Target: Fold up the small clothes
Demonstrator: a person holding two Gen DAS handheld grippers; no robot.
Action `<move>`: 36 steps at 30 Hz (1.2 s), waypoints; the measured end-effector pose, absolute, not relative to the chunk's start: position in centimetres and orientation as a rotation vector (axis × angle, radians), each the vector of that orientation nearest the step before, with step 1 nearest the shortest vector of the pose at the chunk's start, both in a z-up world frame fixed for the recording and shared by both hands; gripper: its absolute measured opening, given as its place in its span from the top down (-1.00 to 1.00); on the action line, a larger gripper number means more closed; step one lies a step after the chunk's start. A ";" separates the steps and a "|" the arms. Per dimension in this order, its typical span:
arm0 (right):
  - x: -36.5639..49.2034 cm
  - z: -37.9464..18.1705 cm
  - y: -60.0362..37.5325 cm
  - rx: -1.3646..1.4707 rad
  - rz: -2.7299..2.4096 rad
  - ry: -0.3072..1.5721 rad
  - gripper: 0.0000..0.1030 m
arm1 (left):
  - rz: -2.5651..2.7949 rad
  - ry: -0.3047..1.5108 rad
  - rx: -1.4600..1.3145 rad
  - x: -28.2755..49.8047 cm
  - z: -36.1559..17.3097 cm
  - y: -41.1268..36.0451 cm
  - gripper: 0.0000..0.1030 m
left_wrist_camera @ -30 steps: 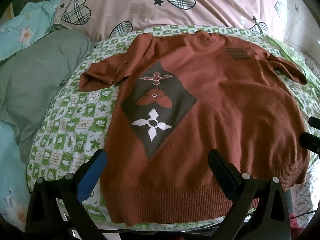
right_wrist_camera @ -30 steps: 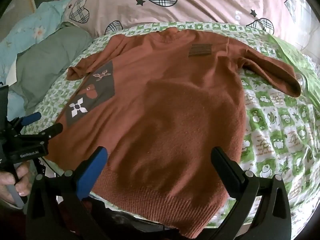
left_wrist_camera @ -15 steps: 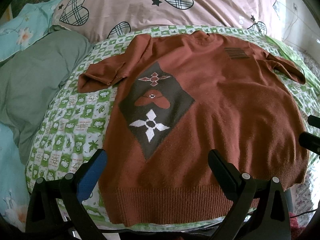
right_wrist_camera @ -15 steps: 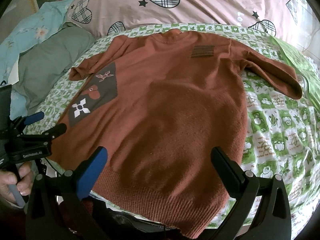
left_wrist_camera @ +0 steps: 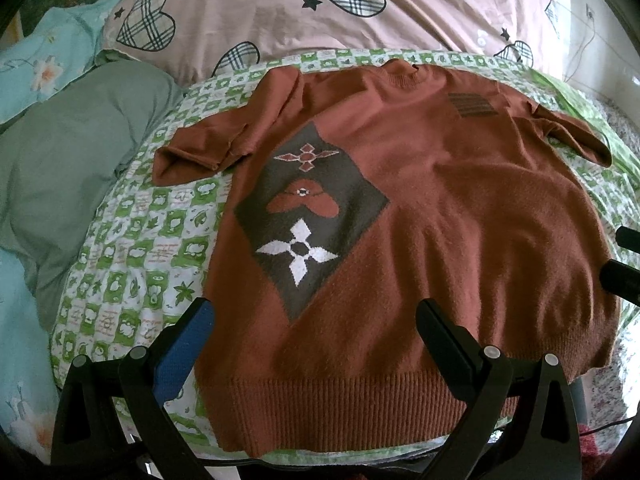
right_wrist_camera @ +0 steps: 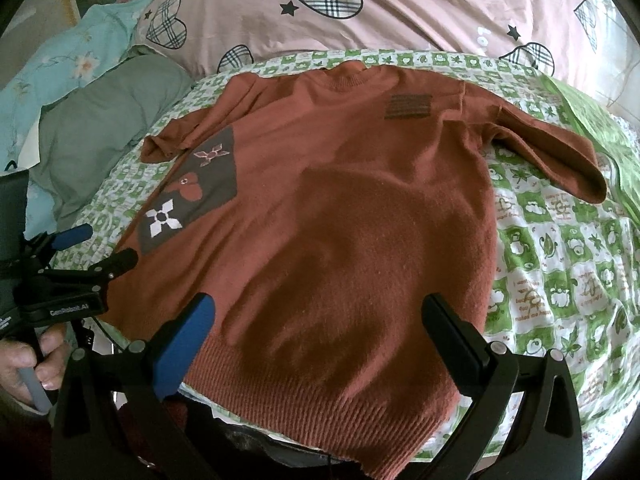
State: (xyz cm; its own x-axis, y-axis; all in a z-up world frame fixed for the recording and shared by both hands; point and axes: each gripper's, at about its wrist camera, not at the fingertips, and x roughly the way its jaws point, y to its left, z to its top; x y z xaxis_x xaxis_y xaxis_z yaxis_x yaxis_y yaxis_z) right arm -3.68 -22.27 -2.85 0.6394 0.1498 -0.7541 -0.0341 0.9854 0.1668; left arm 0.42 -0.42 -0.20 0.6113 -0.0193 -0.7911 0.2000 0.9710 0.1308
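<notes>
A green pillow [left_wrist_camera: 60,168] lies left on the bed, a pink quilt [left_wrist_camera: 320,12] behind. The sweater [left_wrist_camera: 420,240] lies flat on a green checked sheet [left_wrist_camera: 132,248]. Left gripper [left_wrist_camera: 316,316] and right gripper [right_wrist_camera: 320,312] hover at its hem, jaws wide, empty.

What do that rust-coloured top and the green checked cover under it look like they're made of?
The sweater looks like a soft knit, perhaps wool or acrylic: its surface is fuzzy and matte, with a ribbed hem and a pattern knitted in.

The checked cover looks like thin printed cotton or a blend: flat, matte, finely creased, with no visible pile. The exact fibre of either cannot be told.
</notes>
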 end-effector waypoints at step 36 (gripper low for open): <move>14.0 -0.6 -43.2 0.160 -0.133 0.852 -0.54 | -0.218 1.011 0.136 8.9 -1.6 -2.4 -0.96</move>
State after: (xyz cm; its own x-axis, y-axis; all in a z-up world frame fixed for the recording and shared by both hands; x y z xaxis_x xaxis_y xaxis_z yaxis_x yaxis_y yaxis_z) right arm 14.00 -43.21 -0.56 0.6518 -0.0526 -0.7566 0.1806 0.9797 0.0874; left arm 8.87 -2.39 -1.63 0.5120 -0.1174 -0.8510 0.2432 0.9699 0.0125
